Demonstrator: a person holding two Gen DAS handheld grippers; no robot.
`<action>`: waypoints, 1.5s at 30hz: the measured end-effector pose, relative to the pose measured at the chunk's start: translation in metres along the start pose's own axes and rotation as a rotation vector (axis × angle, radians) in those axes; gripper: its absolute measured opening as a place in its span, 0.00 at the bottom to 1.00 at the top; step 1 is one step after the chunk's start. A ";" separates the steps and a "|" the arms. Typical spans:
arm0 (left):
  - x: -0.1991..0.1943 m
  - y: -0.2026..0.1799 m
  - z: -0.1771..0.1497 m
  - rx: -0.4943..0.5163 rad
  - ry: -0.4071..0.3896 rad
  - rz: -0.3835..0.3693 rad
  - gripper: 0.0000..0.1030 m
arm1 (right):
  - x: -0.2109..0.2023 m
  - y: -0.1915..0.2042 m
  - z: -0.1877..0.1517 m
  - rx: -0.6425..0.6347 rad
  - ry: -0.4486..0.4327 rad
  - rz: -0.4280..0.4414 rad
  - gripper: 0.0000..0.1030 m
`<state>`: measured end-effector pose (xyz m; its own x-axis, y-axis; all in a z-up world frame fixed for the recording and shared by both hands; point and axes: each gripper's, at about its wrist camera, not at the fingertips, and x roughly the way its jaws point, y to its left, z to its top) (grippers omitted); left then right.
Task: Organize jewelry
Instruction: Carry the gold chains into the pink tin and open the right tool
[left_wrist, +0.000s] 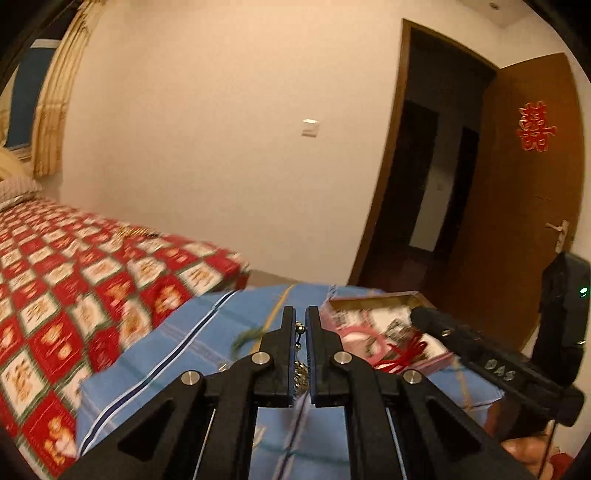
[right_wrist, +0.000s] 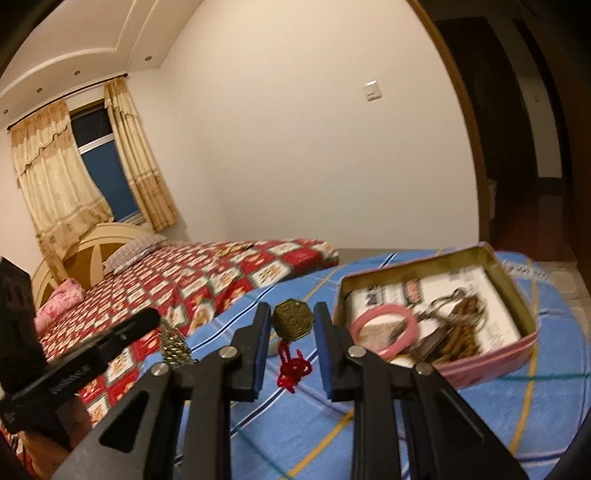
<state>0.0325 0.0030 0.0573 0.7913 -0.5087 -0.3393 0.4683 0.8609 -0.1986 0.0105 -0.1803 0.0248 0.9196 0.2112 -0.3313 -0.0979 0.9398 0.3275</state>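
Left gripper pinches bead chain, its length hanging down

Your left tool covers most of the bead chain — only a few beads show in the gap. Motion blurs the tin in the left wrist view, so its contents smear together. In the right wrist view, the brownish tangle beside the pink bangle is too blurred to name. The bed carries a small gold object — too small to identify.

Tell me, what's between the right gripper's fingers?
A brass pendant on a red knot, lying on the blue cloth, seen from the right wrist.
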 end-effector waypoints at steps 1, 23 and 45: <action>0.004 -0.006 0.005 0.004 -0.005 -0.019 0.04 | -0.001 -0.003 0.003 0.000 -0.006 -0.009 0.26; 0.164 -0.097 -0.014 0.052 0.169 -0.117 0.04 | 0.047 -0.130 0.026 0.170 0.066 -0.221 0.26; 0.146 -0.097 -0.024 0.088 0.128 0.063 0.77 | 0.002 -0.145 0.035 0.186 -0.157 -0.404 0.72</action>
<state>0.0937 -0.1548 0.0052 0.7663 -0.4441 -0.4643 0.4563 0.8849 -0.0934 0.0401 -0.3256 0.0080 0.9178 -0.2186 -0.3315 0.3367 0.8711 0.3575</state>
